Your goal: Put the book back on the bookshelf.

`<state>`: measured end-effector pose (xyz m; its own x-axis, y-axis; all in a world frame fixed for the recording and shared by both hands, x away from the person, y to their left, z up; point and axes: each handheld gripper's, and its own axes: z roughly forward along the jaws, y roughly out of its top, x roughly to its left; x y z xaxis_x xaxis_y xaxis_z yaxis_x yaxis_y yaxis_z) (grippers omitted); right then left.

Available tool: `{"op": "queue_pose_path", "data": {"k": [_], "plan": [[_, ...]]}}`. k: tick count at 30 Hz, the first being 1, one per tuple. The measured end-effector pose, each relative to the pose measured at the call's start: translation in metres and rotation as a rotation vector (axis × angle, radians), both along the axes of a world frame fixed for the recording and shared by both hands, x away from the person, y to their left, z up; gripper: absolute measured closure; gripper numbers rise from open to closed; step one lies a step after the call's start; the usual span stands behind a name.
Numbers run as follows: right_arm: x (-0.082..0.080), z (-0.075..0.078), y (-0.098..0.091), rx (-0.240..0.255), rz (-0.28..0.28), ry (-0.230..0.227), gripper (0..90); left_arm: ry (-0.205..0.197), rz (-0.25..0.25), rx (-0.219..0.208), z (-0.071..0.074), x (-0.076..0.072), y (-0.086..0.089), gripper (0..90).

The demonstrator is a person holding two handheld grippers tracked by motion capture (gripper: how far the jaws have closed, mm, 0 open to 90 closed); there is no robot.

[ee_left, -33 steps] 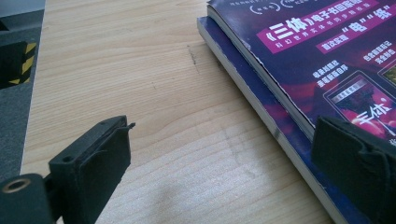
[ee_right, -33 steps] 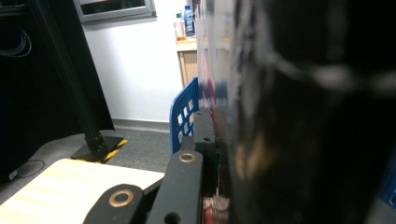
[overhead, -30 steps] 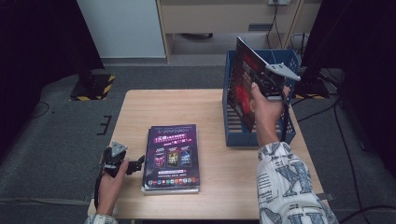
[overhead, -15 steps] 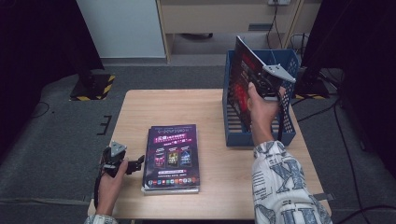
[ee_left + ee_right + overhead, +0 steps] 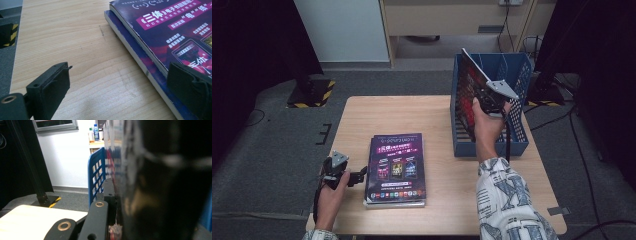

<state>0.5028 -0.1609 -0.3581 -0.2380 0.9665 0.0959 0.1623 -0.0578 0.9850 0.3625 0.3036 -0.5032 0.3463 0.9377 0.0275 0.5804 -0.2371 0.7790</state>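
Over the blue plastic rack [image 5: 517, 135] at far right, the right gripper [image 5: 482, 97] clamps a dark magazine [image 5: 469, 95]. Left gripper [image 5: 362, 175] gapes beside stacked purple magazines [image 5: 397, 167] reading "三体" on the tabletop [image 5: 382, 115].

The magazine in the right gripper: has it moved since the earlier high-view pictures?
Yes. The magazine, clamped in the right gripper, has sunk a little lower into the blue file rack; less of it rises above the rack's rim.

Bare table [image 5: 362, 115] left of magazine stack [image 5: 396, 167]; blue rack [image 5: 517, 130] blocks right side.
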Motion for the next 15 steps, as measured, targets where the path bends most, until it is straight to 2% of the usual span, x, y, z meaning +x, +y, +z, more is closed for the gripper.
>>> {"op": "queue_pose_path", "data": {"k": [7, 15], "plan": [[0.0, -0.012, 0.005, 0.007, -0.01, 0.002, 86.3, 0.0, -0.004, 0.001, 0.0, 0.0, 0.0, 4.4], [-0.004, -0.029, 0.011, 0.01, 0.011, 0.01, 85.9, 0.0, -0.004, 0.003, 0.001, 0.001, 0.0, 4.4]]}}
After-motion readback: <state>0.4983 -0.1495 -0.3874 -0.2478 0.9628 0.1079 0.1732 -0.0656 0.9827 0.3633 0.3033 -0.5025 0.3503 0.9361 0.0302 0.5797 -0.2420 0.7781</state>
